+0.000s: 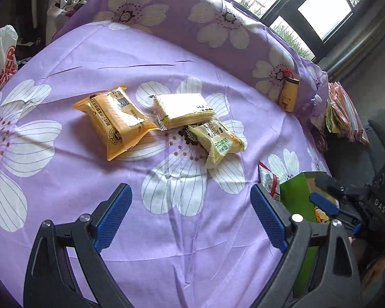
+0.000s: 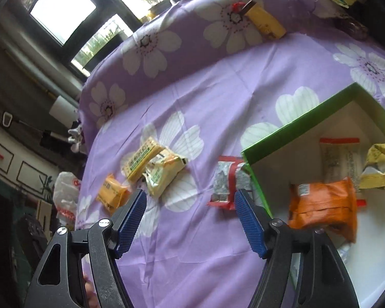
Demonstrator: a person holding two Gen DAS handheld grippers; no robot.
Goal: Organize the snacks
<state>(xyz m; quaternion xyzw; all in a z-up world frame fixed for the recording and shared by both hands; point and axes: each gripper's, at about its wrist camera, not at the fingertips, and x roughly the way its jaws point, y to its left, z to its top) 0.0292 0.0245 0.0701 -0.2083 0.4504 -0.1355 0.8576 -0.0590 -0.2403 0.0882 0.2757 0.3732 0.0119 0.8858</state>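
We see the left gripper (image 1: 191, 205) with its blue fingers (image 1: 113, 215) spread wide and holding nothing, hovering over the purple floral sheet (image 1: 89, 59) that covers the surface. From the left wrist view, three snacks sit in a cluster around 12 o'clock of the gripper: an orange packet (image 1: 115, 120) on the left, a pale yellow cracker pack (image 1: 183, 110) just beside it, and a green-and-cream packet (image 1: 218, 141) touching the cracker pack at about 1 o'clock. A red-and-white packet (image 1: 269, 179) lies at 2 o'clock against the green box (image 1: 295, 192). The right gripper (image 2: 190, 220) is also spread open and empty, fingers (image 2: 131, 220) apart. In the right wrist view the red-and-white packet (image 2: 227, 182) sits at 12 o'clock just outside the green box (image 2: 295, 125), touching its corner. Inside the box we see an orange bag (image 2: 323, 202), a clear pack with red ends (image 2: 341, 159) and a crumpled yellow wrapper (image 2: 379, 166). The three-snack cluster shows at 11 o'clock here: orange packet (image 2: 111, 192), cracker pack (image 2: 143, 159), green-and-cream packet (image 2: 164, 172). A yellow bottle (image 2: 264, 20) leans on the raised sheet at the far side; a white plastic bag (image 1: 2, 54) sits at the 10 o'clock edge of the left view.
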